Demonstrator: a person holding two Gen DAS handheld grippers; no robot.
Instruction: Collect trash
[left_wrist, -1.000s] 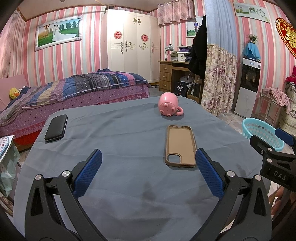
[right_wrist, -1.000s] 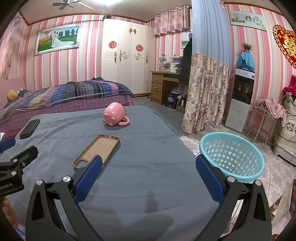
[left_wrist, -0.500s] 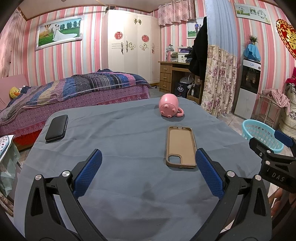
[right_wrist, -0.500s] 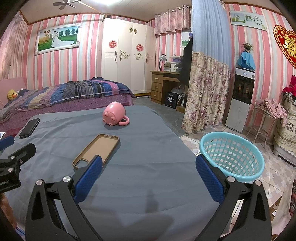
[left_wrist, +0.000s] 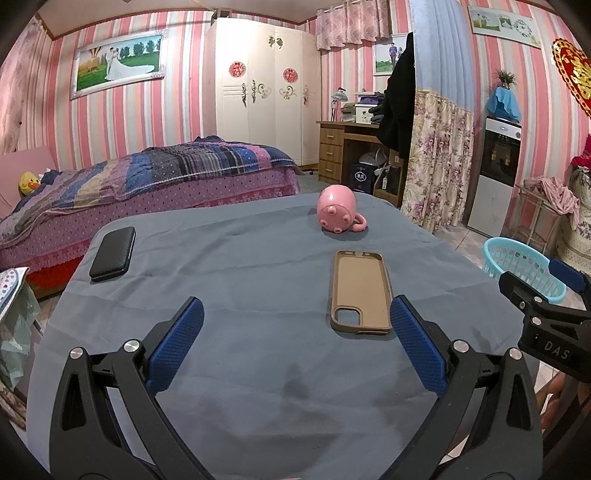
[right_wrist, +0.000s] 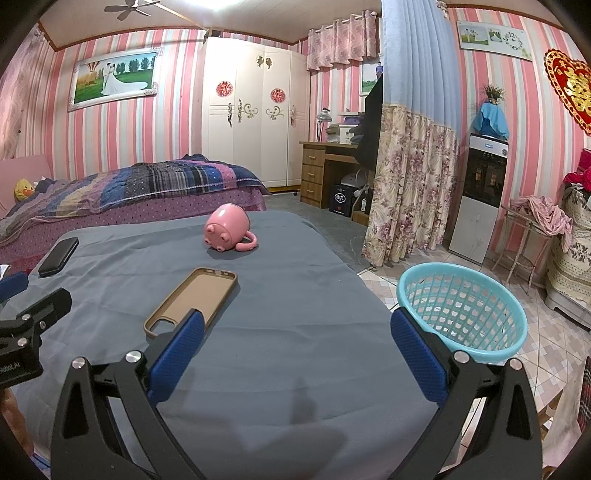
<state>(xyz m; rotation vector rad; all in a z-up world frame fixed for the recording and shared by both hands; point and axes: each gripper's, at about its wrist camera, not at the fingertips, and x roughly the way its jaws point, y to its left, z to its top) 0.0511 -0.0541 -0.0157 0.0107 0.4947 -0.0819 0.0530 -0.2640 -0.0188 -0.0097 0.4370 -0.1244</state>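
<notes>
Both jaws wide, empty. Tan rubbery phone case (left_wrist: 360, 291) lies flat on grey-blue tablecloth (left_wrist: 258, 280), nearer than pink pig mug (left_wrist: 337, 214), long axis running away from left gripper (left_wrist: 295, 345), just ahead-right. Right gripper (right_wrist: 297, 356) has it ahead-left; turquoise mesh basket (right_wrist: 461, 306) off the cloth's right edge.

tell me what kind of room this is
Most likely a home bedroom: a bed with a striped quilt, a white wardrobe and a wooden desk stand behind the cloth-covered table.

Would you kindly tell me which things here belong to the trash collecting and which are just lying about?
Job, probably:
- blue basket
- phone case
- pink mug, tipped over
- black wallet
- left gripper, right gripper, both open

Lying about:
- bed
- desk
</notes>
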